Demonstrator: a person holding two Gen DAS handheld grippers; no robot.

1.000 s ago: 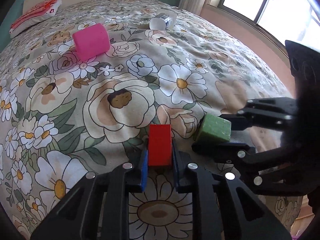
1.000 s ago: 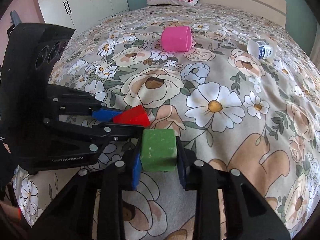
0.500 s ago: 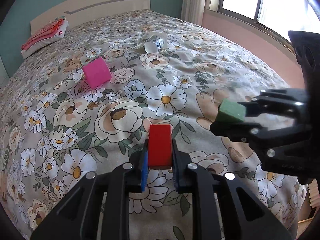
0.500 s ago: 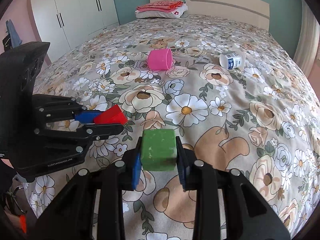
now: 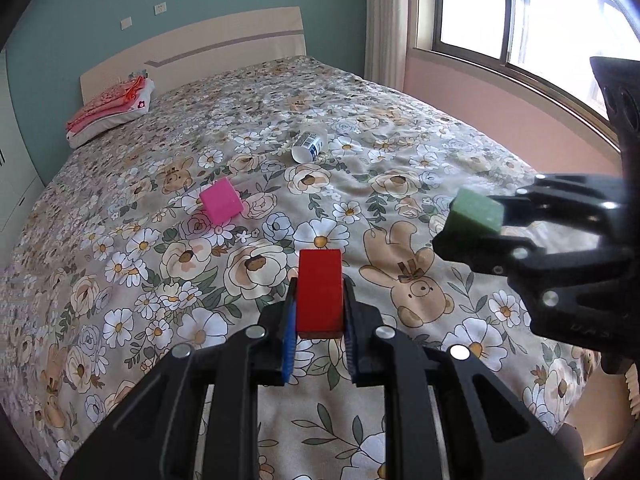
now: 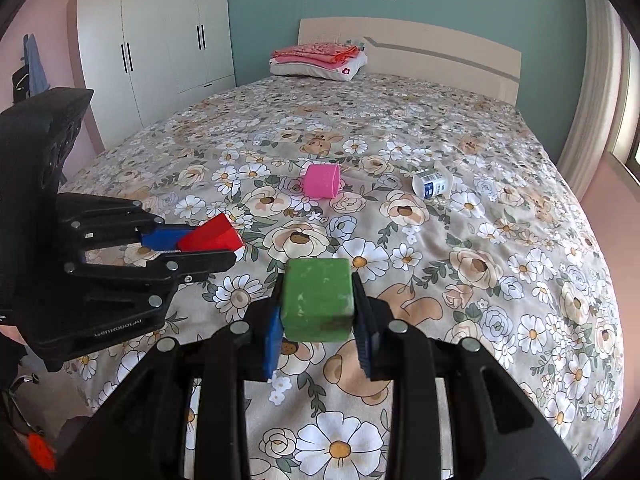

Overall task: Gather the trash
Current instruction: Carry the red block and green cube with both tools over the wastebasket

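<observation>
Clamping red block (image 5: 320, 294) between jaws; green block (image 6: 318, 300) likewise.

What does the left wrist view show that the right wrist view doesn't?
Only the left wrist view shows the window. Only the right wrist view shows the white wardrobe. Both show the left gripper shut on the red block, the right gripper shut on the green block, plus the pink cup and white bottle lying on the bed.
</observation>
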